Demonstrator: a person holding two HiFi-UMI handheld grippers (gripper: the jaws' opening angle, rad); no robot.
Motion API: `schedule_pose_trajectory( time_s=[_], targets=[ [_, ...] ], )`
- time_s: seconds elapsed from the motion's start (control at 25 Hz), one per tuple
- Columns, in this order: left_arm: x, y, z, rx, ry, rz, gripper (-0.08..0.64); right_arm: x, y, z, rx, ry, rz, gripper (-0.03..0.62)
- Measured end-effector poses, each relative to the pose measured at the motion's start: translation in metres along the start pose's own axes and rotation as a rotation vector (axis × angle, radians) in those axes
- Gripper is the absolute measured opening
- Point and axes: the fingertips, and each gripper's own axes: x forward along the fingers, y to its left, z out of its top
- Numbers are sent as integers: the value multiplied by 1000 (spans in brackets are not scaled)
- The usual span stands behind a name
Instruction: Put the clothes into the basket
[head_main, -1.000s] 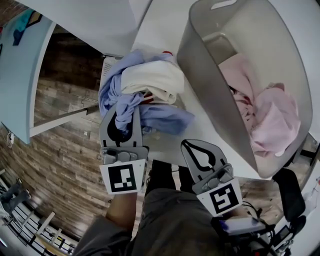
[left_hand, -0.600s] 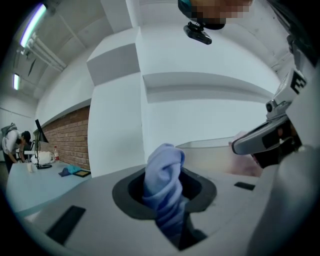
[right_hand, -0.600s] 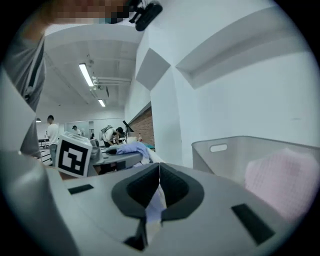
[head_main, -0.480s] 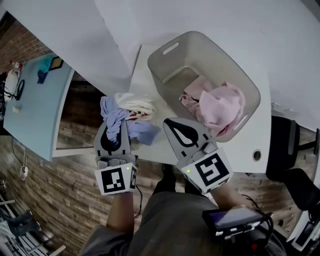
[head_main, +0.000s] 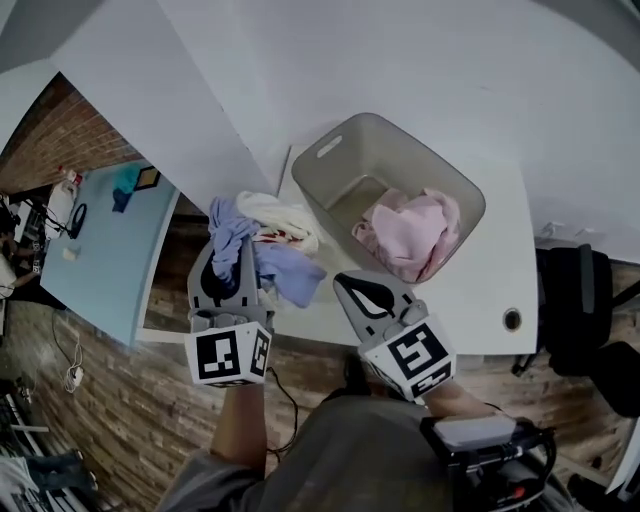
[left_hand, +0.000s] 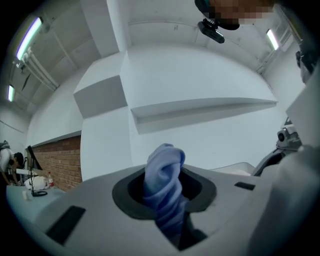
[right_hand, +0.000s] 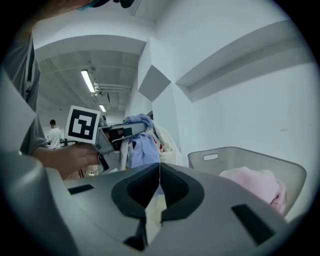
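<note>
the left tongs (head_main: 245, 255) are clamped on a twisted fold of a pale blue cotton garment (left_hand: 164, 175), and a loose bundle of blue and cream clothes (head_main: 268, 228) hangs from that one pinch. the bundle sits just left of the grey plastic laundry basket (head_main: 345, 178), over the left edge of the white table (head_main: 480, 290). the basket already holds a crumpled pink garment (head_main: 415, 230) at its near-right side. the right tongs (right_hand: 159, 175) are closed on nothing and hover near the table's near edge, between the bundle and the basket.

the weak point, as i judge it, is the grip: only the blue twist is between the jaws, while the cream pieces seem merely draped into it. a quick swing to the right could shake them free, and from this spot they would land on the table or slip past its left edge to the wooden floor (head_main: 120, 400). a low-hanging tail could also snag the basket's near rim and drag part of the bundle out. the empty right tongs give no support underneath.
</note>
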Motion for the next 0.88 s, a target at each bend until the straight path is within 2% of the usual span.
schedule_pose_trajectory(
  time_s=[0.2, 0.4, 0.64, 0.76, 0.88],
  targets=[
    [24, -19, 57, 38, -84, -46, 95, -31, -13, 7, 34, -43, -17, 9],
    [61, -31, 139, 108, -223, -62, 97, -56, -33, 14, 60, -95, -49, 9],
    [99, -55, 220, 93, -354, -121, 97, -84, -65, 21, 61, -124, -108, 9],
    [113, -79, 237, 90, -391, -168, 97, -97, -82, 25, 63, -135, -144, 9],
    [126, -105, 228, 69, -375, -218, 98, -108, -94, 23, 73, -137, -177, 9]
  ],
)
